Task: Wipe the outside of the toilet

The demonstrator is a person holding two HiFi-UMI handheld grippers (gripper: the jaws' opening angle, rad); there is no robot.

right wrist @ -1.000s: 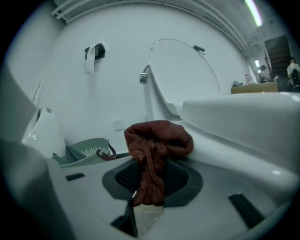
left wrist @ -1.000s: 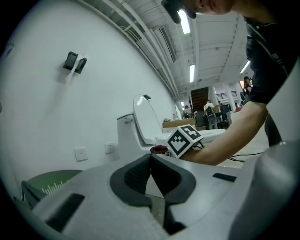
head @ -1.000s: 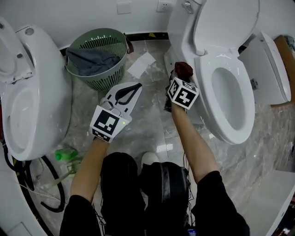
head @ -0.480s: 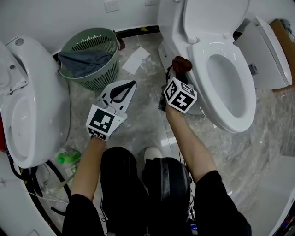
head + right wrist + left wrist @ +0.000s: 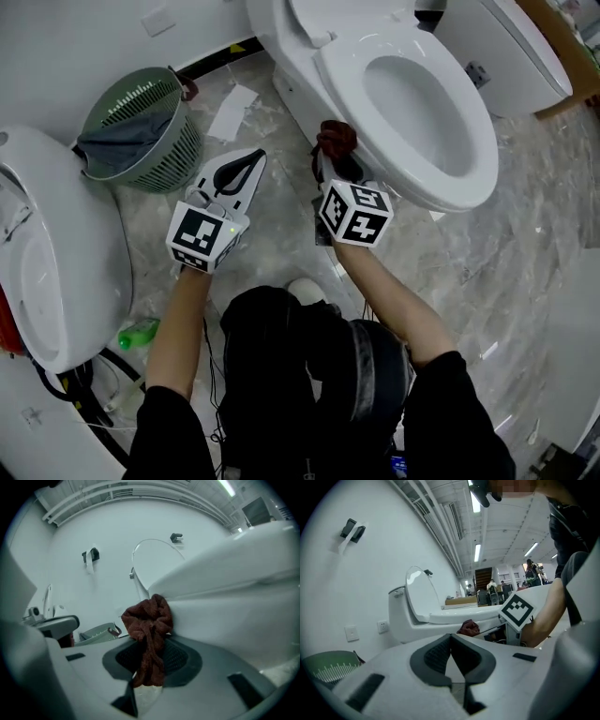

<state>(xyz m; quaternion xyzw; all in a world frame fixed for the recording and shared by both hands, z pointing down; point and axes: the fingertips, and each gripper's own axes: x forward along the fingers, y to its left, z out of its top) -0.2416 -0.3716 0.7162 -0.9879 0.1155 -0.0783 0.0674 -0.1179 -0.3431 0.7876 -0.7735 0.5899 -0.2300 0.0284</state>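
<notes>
A white toilet [image 5: 441,192] with its seat down and lid up stands at the upper right of the head view; its bowl side [image 5: 234,616] fills the right of the right gripper view. My right gripper [image 5: 330,155] is shut on a dark red cloth [image 5: 336,139], and the bunched cloth [image 5: 149,620] presses against the outside of the bowl just under the rim. My left gripper [image 5: 249,161] hovers over the floor to the left, jaws shut and empty [image 5: 450,641]. From the left gripper view the toilet [image 5: 422,620] and cloth [image 5: 468,628] lie ahead.
A green basket [image 5: 141,127] with grey fabric stands at the upper left beside the wall. Another white toilet [image 5: 56,272] lies at the left edge, with a green bottle [image 5: 136,333] and black cables [image 5: 84,394] near it. A paper sheet [image 5: 230,112] lies on the marble floor.
The head view has swung, so the toilet sits higher and more central. My right gripper keeps the cloth against the bowl's side, a little further along it. The left gripper stays shut.
</notes>
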